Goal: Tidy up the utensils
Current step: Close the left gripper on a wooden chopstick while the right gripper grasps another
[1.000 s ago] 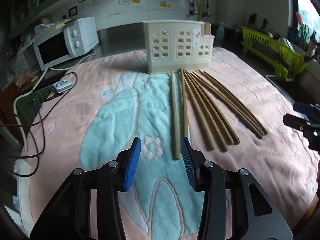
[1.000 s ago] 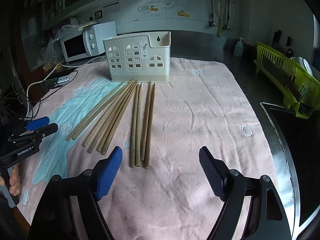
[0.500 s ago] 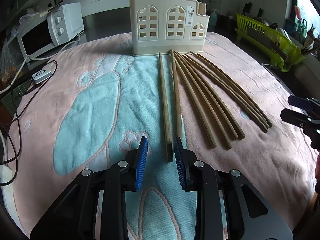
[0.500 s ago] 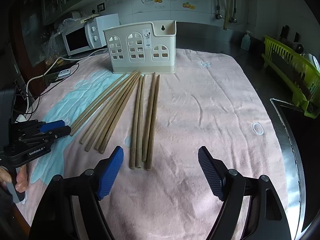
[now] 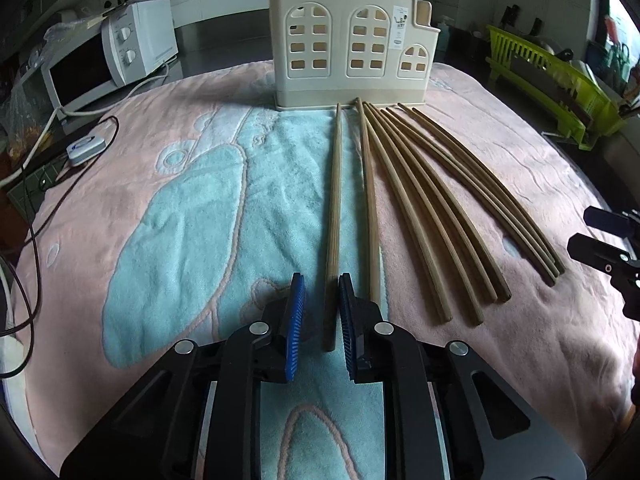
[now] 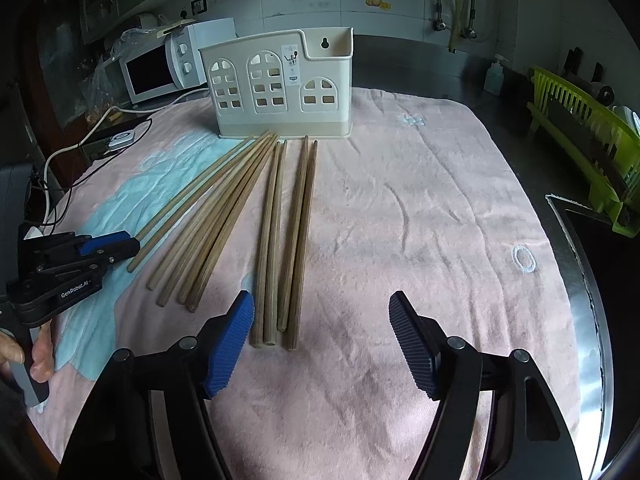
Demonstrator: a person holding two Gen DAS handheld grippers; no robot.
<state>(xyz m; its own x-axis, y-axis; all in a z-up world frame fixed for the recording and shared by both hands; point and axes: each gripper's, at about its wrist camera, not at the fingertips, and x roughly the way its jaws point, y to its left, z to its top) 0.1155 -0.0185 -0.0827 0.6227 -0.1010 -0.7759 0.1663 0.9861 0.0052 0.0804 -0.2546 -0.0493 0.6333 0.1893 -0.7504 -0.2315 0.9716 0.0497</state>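
**Left jaws narrowing around the outermost chopstick**

Your left gripper (image 5: 322,316) has just been closing, and the near end of the leftmost chopstick (image 5: 333,216) sits between its blue pads (image 5: 294,320). A sliver of gap shows on either side, so the pads are not yet pressing. Your right gripper (image 6: 322,338) stands wide apart, jaws also just narrowing a little, with nothing gripped; the butt ends of the four-chopstick group (image 6: 286,240) lie just ahead of its left pad.

The left wrist view alone shows that stick inside the jaws. From the right wrist view you only see the left gripper (image 6: 100,248) side-on at the left edge, your hand (image 6: 24,354) wrapped round its handle, and the stick's end beside its tips.

Count them: ten chopsticks on the pink-and-teal towel (image 6: 440,240), two spread on the left, four fanned in the middle, four bunched on the right. All tips point at one cream utensil holder (image 5: 352,44), standing upright at the towel's far edge. One white microwave (image 5: 108,60) behind, one green dish rack (image 5: 560,80) off right.
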